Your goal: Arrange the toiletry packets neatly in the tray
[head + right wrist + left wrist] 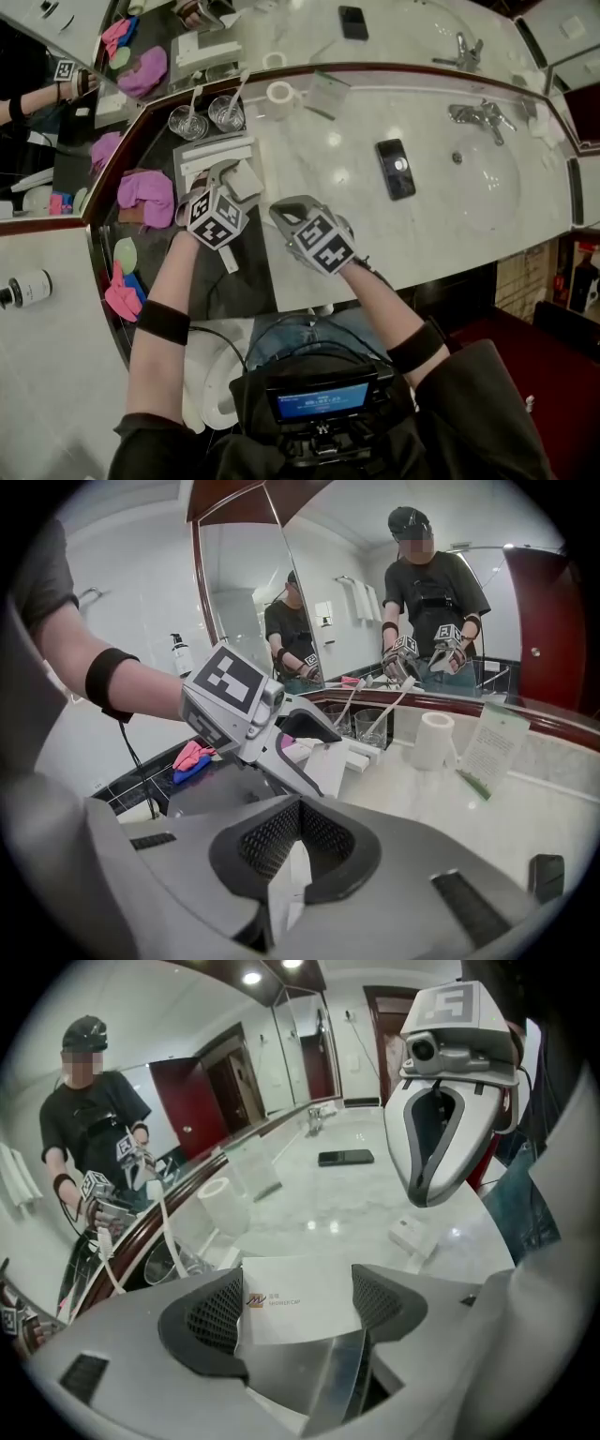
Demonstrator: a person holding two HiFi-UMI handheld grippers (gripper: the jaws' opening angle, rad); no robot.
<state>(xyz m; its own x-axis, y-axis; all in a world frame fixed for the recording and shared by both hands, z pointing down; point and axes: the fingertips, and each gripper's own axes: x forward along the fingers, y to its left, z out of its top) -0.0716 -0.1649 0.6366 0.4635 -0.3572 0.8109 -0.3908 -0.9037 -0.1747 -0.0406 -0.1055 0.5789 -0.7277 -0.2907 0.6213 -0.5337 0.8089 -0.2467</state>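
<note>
Toiletry packets (244, 180): two, neither in the tray, each held in a claw; entries run by size

1. Bench (375, 103): white marble, mirror along its back edge, basin (483, 173) with a chrome tap (478, 114) sunk in at the right end
2. Tray (239, 281): dark, at the bench's left end; long white boxes (217, 150) lie at its far end
3. Left claw (296, 1297): closed across the width of a flat white shower-cap packet (300, 1274), one pad on each side edge; held over the tray's right part
4. Right claw (298, 841): jaws all but together, pinching a thin white packet (289, 888) seen edge-on; over the bench's near edge, just right of the tray
5. Pink cloth (147, 195): bunched, beside the tray's left side
6. Phone (396, 169): black, flat on the bench between tray and basin
7. Glass tumblers (187, 123): two, side by side beyond the boxes, a stick standing in each
8. Paper roll (279, 94): white, upright, near the mirror
</note>
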